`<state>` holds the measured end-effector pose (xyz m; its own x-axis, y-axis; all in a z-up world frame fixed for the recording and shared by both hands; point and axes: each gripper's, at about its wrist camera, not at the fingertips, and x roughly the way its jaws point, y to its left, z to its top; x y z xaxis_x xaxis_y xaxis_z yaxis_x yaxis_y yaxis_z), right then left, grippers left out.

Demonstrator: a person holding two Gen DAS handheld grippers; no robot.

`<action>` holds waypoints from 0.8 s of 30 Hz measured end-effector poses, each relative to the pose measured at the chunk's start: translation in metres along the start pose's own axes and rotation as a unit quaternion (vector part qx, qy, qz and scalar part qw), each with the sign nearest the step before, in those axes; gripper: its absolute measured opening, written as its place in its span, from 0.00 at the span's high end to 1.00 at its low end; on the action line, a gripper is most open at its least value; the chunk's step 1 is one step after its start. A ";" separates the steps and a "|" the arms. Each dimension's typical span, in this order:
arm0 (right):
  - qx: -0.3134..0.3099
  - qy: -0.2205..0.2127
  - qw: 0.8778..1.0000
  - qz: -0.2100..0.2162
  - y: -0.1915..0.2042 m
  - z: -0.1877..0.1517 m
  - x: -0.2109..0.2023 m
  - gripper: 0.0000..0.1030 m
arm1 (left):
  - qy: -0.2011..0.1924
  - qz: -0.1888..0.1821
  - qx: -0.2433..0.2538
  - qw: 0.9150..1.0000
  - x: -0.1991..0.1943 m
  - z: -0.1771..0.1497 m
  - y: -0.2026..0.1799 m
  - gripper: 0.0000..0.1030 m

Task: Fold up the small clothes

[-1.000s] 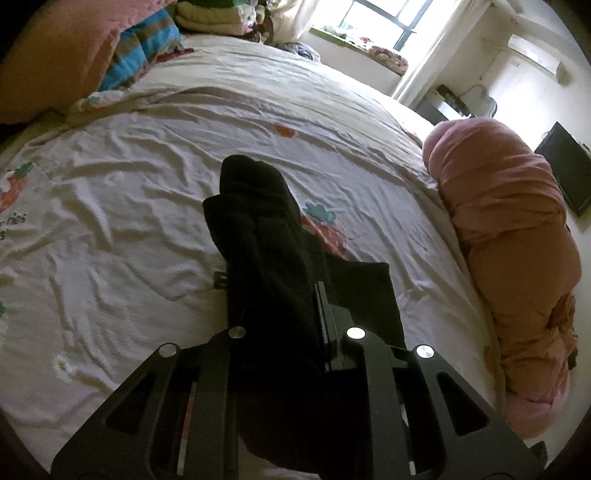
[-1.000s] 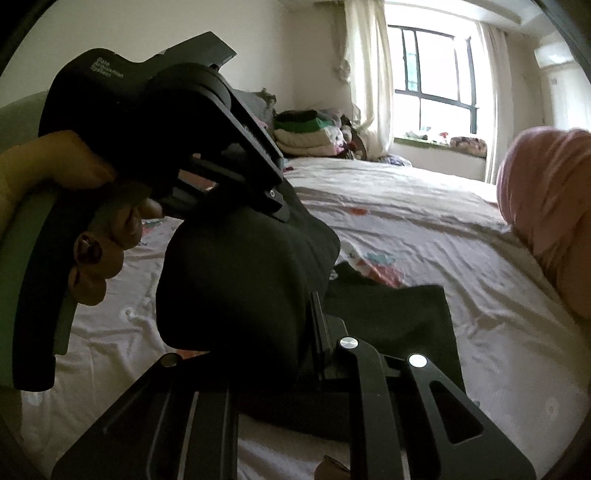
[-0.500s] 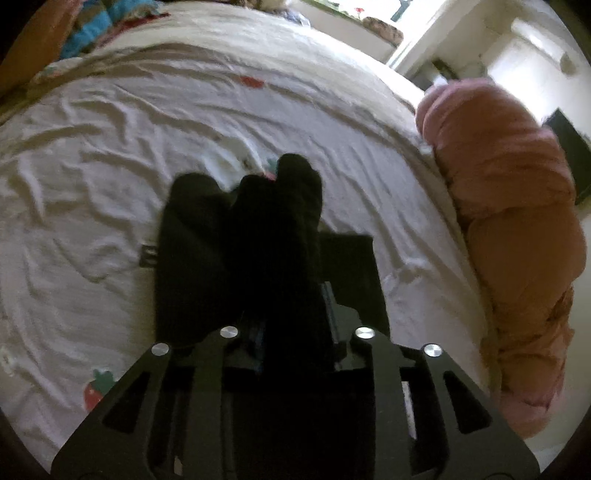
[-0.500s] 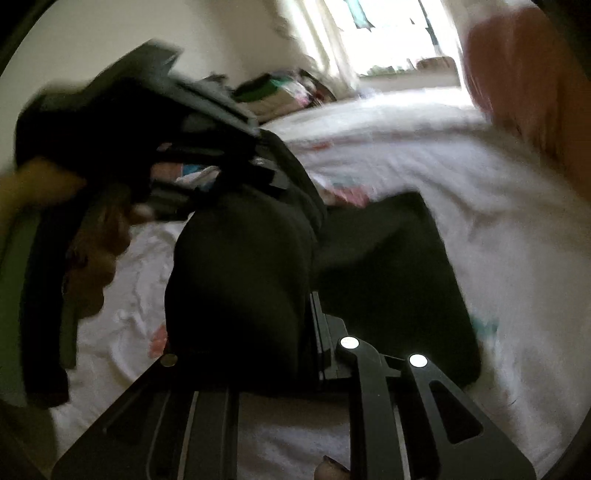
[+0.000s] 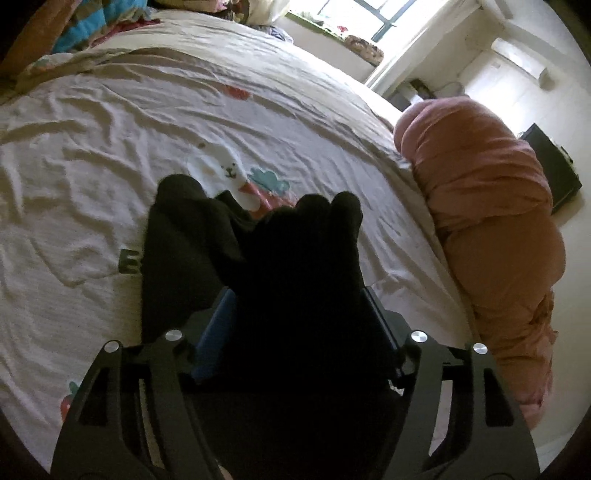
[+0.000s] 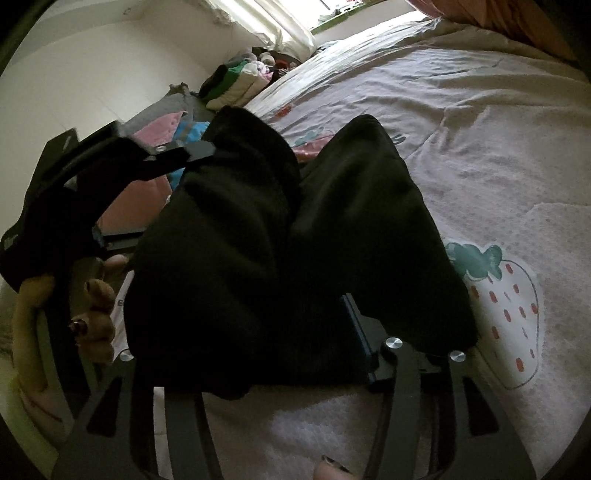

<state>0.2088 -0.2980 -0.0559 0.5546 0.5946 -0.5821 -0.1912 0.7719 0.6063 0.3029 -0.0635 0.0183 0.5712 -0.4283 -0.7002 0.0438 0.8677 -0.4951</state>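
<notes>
A black garment [image 5: 295,258] lies bunched on the white printed bedsheet [image 5: 110,155]. In the left wrist view my left gripper [image 5: 297,295] straddles one fold of it. Its jaws are opening, and the blue pads [image 5: 214,332] show beside the cloth without pressing it. In the right wrist view the same garment [image 6: 258,240] fills the gap of my right gripper [image 6: 247,306]. Those jaws are opening too, with the right pad [image 6: 354,332] bare and the left finger hidden under cloth. A hand [image 6: 96,306] holds the left gripper, whose upper finger [image 6: 173,153] reaches into the cloth.
A rolled pink duvet [image 5: 480,221] runs along the bed's right side. A striped blanket [image 5: 74,33] lies at the bed's far end, and a stack of folded clothes [image 6: 236,81] sits there beside the wall. A dark box [image 5: 550,166] stands beyond the duvet.
Both grippers came down toward the bed with the black garment. Their jaws went from shut on the cloth to spread apart, and the right wrist rolled.
</notes>
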 end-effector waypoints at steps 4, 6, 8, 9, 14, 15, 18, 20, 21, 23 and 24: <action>0.007 0.005 1.000 -0.004 -0.007 0.001 -0.006 0.44 | -0.028 -0.019 0.000 0.999 -0.015 0.003 0.002 0.36; 0.012 0.006 1.000 -0.006 -0.011 0.002 -0.010 0.42 | -0.042 -0.037 -0.004 0.998 -0.021 0.003 0.006 0.35; 0.014 0.009 1.000 -0.010 -0.016 0.001 -0.015 0.42 | -0.044 -0.029 -0.006 0.999 -0.024 0.003 0.010 0.35; 0.017 0.012 1.000 -0.006 -0.018 0.002 -0.017 0.42 | -0.039 -0.006 -0.003 0.999 -0.023 0.001 0.012 0.35; 0.023 0.026 0.999 0.019 -0.017 0.014 -0.024 0.24 | -0.012 0.063 0.022 0.998 -0.014 -0.016 0.023 0.35; 0.022 0.027 0.999 0.016 -0.017 0.019 -0.023 0.24 | -0.011 0.066 0.025 0.997 -0.015 -0.020 0.026 0.35; 0.039 0.035 0.998 0.031 -0.021 0.034 -0.015 0.24 | 0.001 0.073 0.030 0.997 -0.011 -0.032 0.033 0.35; 0.058 0.040 0.997 0.036 -0.028 0.048 -0.008 0.24 | 0.008 0.083 0.036 0.996 -0.008 -0.039 0.035 0.35; 0.064 0.039 0.996 0.041 -0.030 0.053 -0.007 0.24 | 0.010 0.087 0.041 0.995 -0.007 -0.042 0.035 0.35; 0.064 0.047 0.996 0.043 -0.031 0.068 0.002 0.27 | 0.010 0.091 0.048 0.995 -0.006 -0.047 0.034 0.35; 0.058 0.053 0.996 0.037 -0.030 0.072 0.006 0.32 | 0.009 0.092 0.050 0.994 -0.007 -0.049 0.033 0.35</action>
<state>0.2765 -0.3332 -0.0386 0.4519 0.6745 -0.5838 -0.1306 0.6974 0.7047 0.2608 -0.0443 -0.0183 0.5625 -0.2632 -0.7838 0.0217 0.9524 -0.3042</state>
